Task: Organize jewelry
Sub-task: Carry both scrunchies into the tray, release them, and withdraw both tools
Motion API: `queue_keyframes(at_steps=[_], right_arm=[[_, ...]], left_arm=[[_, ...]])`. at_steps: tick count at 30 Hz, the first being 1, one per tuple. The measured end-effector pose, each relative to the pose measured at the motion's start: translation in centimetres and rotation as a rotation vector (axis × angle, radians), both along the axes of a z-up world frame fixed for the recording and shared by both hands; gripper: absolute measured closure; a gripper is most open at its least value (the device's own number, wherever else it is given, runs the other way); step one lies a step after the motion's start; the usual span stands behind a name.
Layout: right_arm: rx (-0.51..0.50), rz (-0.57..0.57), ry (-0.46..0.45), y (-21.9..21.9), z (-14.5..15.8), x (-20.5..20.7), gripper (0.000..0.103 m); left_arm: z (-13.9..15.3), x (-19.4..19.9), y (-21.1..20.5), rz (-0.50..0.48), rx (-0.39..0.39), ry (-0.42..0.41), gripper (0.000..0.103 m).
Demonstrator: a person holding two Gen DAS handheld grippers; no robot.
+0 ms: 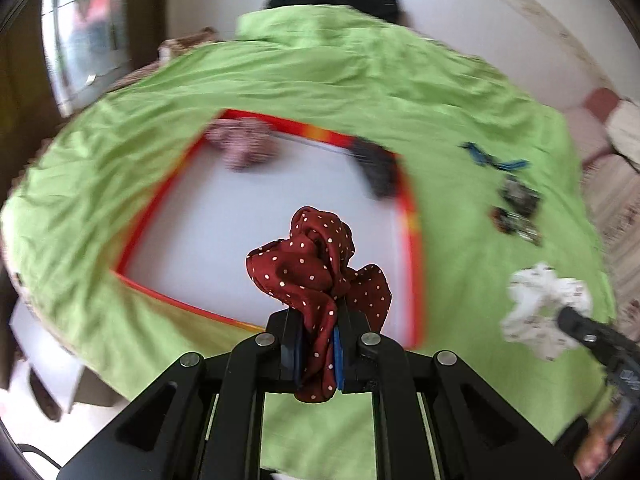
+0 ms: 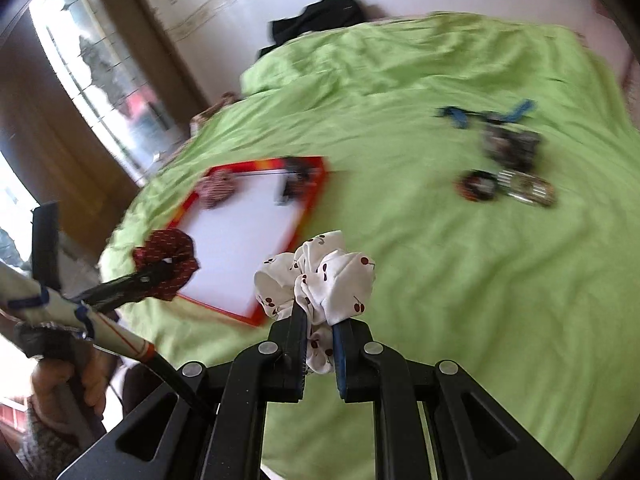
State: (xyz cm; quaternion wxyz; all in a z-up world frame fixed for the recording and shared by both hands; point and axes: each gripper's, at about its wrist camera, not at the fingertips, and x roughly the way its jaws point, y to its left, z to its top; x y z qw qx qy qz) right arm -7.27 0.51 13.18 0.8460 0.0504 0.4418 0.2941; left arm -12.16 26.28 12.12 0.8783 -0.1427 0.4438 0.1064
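My left gripper (image 1: 318,344) is shut on a dark red polka-dot scrunchie (image 1: 316,264) and holds it above the near edge of a white tray with a red rim (image 1: 412,248). My right gripper (image 2: 320,344) is shut on a white cherry-print scrunchie (image 2: 324,276), held above the green sheet right of the tray (image 2: 308,220). A pink patterned scrunchie (image 1: 244,146) and a dark scrunchie (image 1: 378,166) lie in the tray's far corners. The white scrunchie (image 1: 540,304) also shows in the left wrist view, and the red one (image 2: 168,264) in the right wrist view.
A green sheet (image 1: 460,100) covers the bed. On it to the right lie a blue band (image 2: 480,114), a dark beaded piece (image 2: 510,146), a dark bangle (image 2: 478,186) and a metallic bracelet (image 2: 528,188). Black cloth (image 2: 320,20) lies at the far edge.
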Motion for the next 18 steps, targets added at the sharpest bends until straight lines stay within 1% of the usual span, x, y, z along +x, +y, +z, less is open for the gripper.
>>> queue_keyframes(at_steps=[2,5,7,10,13,14,16,18], right_arm=[[0.022,0.041,0.017,2.6,0.1,0.7,0.091],[0.032,0.102,0.045,7.1,-0.7,1.8,0.091],[0.027,0.128,0.069,9.6,-2.0,2.5,0.091],[0.028,0.144,0.147,12.0,-4.6,3.6,0.091],[-0.010,0.145,0.181,13.2,-6.7,3.7,0.091],[-0.026,0.148,0.182,13.5,-7.1,3.6,0.087],[-0.064,0.143,0.158,13.7,-7.3,3.2,0.083],[-0.081,0.156,0.122,13.8,-6.9,2.7,0.061]], left_arm=[[-0.8,0.5,3.0,0.052,0.016,0.033,0.092],[-2.6,1.2,7.2,0.120,-0.007,0.093,0.092],[-3.5,1.5,8.6,0.139,-0.010,0.117,0.092],[-4.6,1.4,10.1,0.162,-0.012,0.142,0.091],[-4.9,1.0,10.8,0.170,-0.042,0.120,0.087],[-4.8,0.8,10.9,0.171,-0.045,0.109,0.084],[-4.5,0.4,10.7,0.174,-0.045,0.097,0.080],[-3.7,-0.3,10.4,0.182,-0.052,0.071,0.075]])
